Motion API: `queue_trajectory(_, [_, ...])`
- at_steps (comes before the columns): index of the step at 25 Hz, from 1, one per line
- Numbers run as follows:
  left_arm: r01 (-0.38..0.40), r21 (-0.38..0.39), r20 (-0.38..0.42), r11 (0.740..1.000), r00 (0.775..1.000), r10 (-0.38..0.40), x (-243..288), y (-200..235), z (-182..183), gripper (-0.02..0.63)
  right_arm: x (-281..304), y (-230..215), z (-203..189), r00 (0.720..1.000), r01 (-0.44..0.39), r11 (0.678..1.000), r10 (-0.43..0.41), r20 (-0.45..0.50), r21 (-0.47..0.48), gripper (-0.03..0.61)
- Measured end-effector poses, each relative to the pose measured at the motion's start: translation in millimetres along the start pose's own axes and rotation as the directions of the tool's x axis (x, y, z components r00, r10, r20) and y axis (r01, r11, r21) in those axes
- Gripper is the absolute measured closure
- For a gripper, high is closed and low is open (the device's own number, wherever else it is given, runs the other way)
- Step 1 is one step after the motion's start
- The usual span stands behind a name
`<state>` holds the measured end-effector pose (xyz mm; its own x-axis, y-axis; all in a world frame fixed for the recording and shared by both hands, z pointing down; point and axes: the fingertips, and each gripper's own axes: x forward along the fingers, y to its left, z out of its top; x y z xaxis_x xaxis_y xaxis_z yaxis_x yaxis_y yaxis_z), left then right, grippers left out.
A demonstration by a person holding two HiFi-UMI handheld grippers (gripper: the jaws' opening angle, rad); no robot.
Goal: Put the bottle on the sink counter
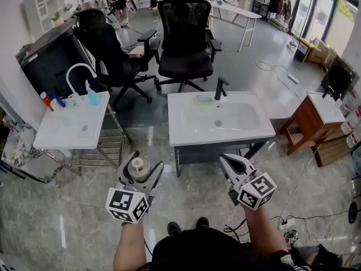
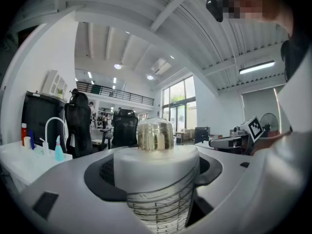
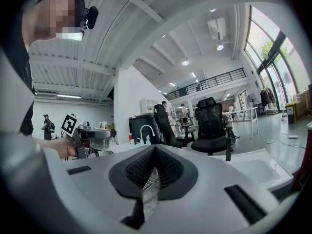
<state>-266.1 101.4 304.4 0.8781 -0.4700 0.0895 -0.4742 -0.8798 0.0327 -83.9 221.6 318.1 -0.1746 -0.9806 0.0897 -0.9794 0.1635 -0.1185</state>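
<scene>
The bottle point(image 1: 137, 164), white-bodied with a gold cap, is held upright in the left gripper point(image 1: 142, 164). The jaws are spread wide and pressed against its sides. It is carried over the floor, just short of the front left corner of the sink counter point(image 1: 183, 135). The right gripper point(image 1: 225, 161) is seen with its jaws pressed together and nothing between them, near the counter's front edge towards the right corner. A black faucet point(image 1: 220, 87) is mounted at the counter's back edge.
</scene>
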Motion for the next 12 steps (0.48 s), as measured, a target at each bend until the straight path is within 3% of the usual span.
queue_trajectory(12, [-0.006, -0.002, -0.015, 1.000, 1.000, 0.006, 1.7, -10.1, -3.8, 0.261, -10.4, -3.9, -5.4, 1.000, -0.020, 0.999, 0.020, 0.006, 0.036, 0.565])
